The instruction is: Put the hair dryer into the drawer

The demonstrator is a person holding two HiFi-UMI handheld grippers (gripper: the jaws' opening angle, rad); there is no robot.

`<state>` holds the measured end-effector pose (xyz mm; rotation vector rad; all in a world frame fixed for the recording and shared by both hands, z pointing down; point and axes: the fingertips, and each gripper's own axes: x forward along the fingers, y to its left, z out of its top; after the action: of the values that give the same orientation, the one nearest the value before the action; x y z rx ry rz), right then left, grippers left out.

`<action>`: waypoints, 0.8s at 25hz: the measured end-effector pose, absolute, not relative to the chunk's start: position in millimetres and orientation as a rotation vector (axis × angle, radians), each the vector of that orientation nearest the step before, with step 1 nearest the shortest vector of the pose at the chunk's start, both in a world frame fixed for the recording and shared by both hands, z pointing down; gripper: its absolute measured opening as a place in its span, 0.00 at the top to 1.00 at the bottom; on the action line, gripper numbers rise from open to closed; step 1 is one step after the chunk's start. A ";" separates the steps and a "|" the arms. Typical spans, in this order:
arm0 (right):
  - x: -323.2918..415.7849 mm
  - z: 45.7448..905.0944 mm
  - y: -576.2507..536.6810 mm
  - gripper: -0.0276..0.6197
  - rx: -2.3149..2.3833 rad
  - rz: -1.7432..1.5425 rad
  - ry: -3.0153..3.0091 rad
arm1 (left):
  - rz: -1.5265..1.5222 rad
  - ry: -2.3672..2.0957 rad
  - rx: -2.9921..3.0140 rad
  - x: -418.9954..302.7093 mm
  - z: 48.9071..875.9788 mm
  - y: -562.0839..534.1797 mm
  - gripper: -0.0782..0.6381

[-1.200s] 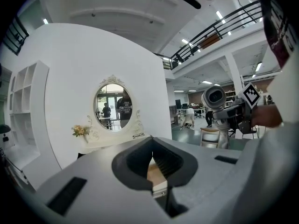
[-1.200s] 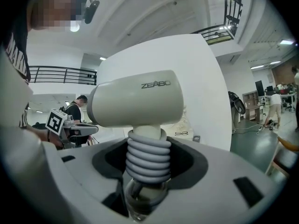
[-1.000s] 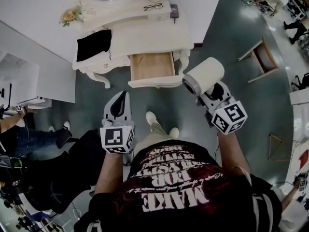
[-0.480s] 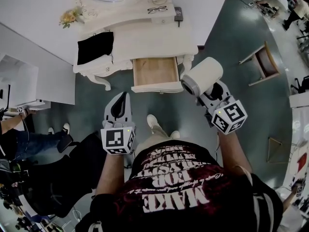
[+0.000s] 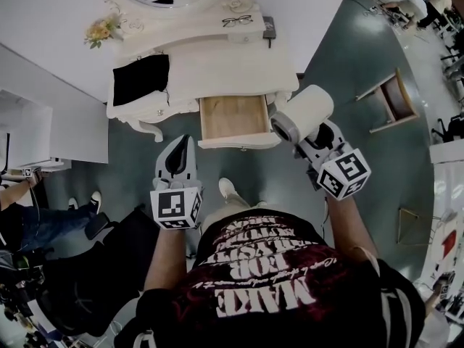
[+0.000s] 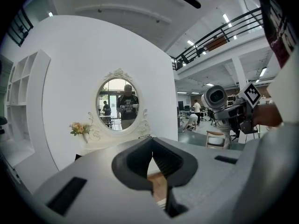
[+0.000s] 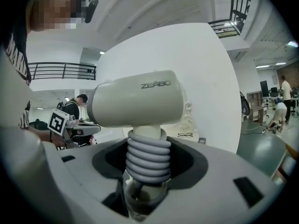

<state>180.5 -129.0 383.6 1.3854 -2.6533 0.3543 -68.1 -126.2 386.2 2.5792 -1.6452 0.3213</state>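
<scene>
Left gripper (image 5: 185, 145) (image 6: 152, 157): jaws closed tip to tip with nothing between them; held level over the floor, pointing at the furniture ahead.
Right gripper (image 5: 308, 141) (image 7: 148, 164): jaws clamped on the ribbed grey handle of the cream-white plastic hair dryer (image 5: 304, 113) (image 7: 135, 99).
Hair dryer: stands upright out of the right gripper, its barrel crosswise with the grey muzzle turned towards the left gripper; outside the drawer, by its front right corner.
Pale wooden drawer (image 5: 239, 141): pulled open, ahead of and between the two grippers, nearer the right one.
White ornate dressing table (image 5: 217, 64): carries the drawer; beyond both grippers.
Black folded cloth (image 5: 141, 78): on the tabletop, ahead of the left gripper.
Dark-rimmed glasses (image 5: 238, 21) (image 7: 185, 135): on the table's back shelf.
Oval white-framed mirror (image 6: 121, 104): farthest, straight ahead of the left gripper, with a small bunch of flowers (image 5: 101, 29) (image 6: 79, 128) to its left.
</scene>
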 end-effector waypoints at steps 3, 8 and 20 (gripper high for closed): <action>176.5 382.1 -138.6 0.59 1.387 0.345 -2.642 | 0.300 -1.629 2.591 -68.3 385.7 -138.9 0.88; 170.3 379.3 -157.1 0.59 1.404 0.346 -2.636 | 0.299 -1.612 2.601 -74.8 387.8 -157.8 0.88; 146.6 373.6 -193.9 0.59 1.454 0.339 -2.619 | 0.276 -1.571 2.643 -99.1 382.4 -206.2 0.88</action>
<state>146.6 -193.9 373.6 1.4543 -2.6192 0.3387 -99.1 -206.2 382.4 2.6433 -1.5706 0.2764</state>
